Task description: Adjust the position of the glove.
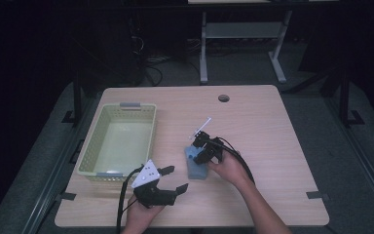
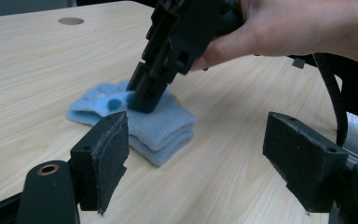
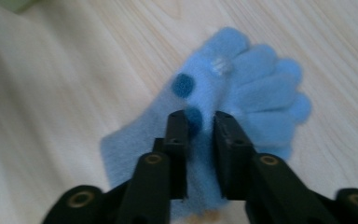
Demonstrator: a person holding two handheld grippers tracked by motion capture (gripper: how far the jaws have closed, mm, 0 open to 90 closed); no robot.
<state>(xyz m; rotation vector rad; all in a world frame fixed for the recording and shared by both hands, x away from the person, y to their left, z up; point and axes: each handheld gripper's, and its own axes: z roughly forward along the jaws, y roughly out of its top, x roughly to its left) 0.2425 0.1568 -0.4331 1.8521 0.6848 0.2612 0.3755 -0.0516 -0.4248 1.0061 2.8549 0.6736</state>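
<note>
The right gripper is tipped steeply down onto a light blue glove that lies folded flat on the tabletop, just right of the pale green basket. The right hand grips the tool from behind, its forearm running in from the near edge. In the right gripper view the jaws stand a narrow way apart, their tips against the fabric beside two dark blue dots; the pads do not pinch the glove and nothing is lifted. The left gripper sits low near the front edge, in front of the basket's near right corner and left of the glove, held roughly level by the left hand, its jaws wide apart with nothing between them. Right of the glove the wood is bare out to the side edge, and behind it open up to the small round hole. The basket's wall closes off the glove's left side.
</note>
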